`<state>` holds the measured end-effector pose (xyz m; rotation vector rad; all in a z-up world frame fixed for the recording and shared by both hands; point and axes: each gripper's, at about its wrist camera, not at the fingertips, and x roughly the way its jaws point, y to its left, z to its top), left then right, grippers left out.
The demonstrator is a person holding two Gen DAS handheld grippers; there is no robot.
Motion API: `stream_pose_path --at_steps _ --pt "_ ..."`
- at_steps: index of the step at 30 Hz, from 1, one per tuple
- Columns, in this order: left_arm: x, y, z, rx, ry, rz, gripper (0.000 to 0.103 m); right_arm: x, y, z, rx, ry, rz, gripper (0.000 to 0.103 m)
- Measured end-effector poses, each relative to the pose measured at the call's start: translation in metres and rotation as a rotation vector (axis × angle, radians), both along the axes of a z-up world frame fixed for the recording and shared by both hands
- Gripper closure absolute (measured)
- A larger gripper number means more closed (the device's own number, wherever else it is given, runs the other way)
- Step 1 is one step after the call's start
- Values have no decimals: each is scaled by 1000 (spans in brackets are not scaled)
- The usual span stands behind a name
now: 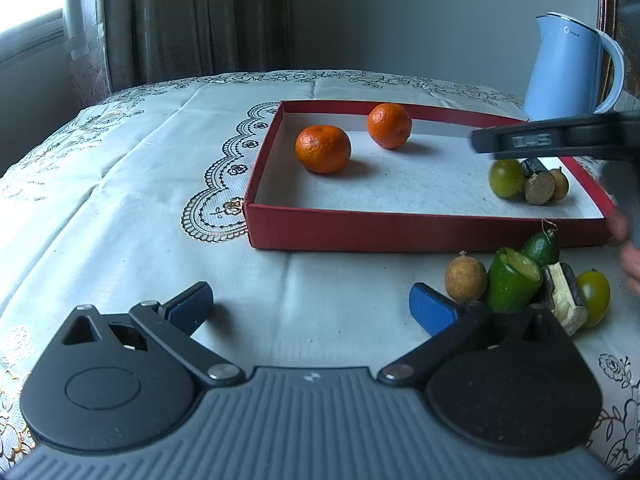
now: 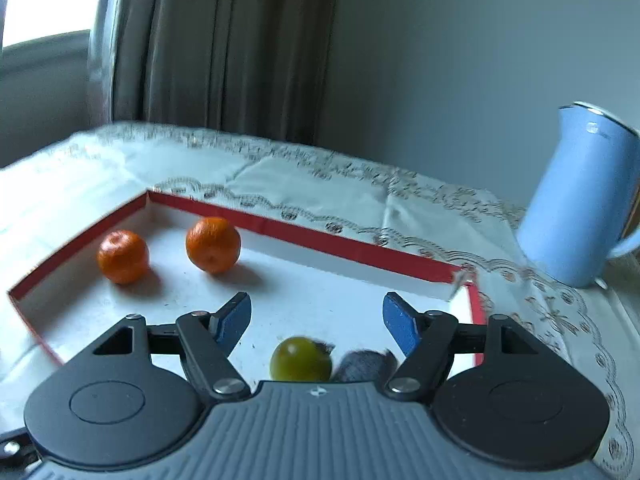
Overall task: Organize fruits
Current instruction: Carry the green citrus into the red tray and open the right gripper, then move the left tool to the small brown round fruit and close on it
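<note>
A red-walled box (image 1: 360, 232) holds two oranges (image 1: 323, 149) (image 1: 389, 125) at its left. At its right lie a round green fruit (image 1: 506, 178), a dark cane piece (image 1: 538, 186) and a small brown fruit (image 1: 560, 184). My right gripper (image 2: 318, 316) hovers open over that corner with nothing between its pads. The green fruit (image 2: 300, 358) and the dark piece (image 2: 364, 364) lie below it. My left gripper (image 1: 312, 304) stands open and empty over the cloth in front of the box. A brown fruit (image 1: 466, 276) and a cut green fruit (image 1: 512, 284) sit just past its right finger.
More fruit lies in that pile outside the box: a small dark green fruit (image 1: 540, 246), a cane piece (image 1: 564, 296) and a green round fruit (image 1: 596, 296). A blue kettle (image 2: 580, 200) stands at the back right. A hand (image 1: 632, 264) shows at the right edge.
</note>
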<state>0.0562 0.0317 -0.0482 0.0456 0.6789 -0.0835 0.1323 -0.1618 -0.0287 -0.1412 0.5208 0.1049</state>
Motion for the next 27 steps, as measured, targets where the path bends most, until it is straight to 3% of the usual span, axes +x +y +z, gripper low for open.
stream_pose_path --at_steps 7,12,17,21,27 --pt "0 0 0 0 0 0 0 -50 -37 4 91 -44 -33 24" --pt "0 0 0 -3 0 -1 0 -81 -63 -8 70 -69 -107 22" --pt "-4 2 0 -13 -3 -6 0 -84 -91 -23 178 -28 -155 17" --pt "-20 7 6 -51 -42 -35 0 -85 -92 -23 169 -38 -163 17" --pt "-30 -23 13 60 -117 -140 0 -87 -94 -23 176 -39 -168 17"
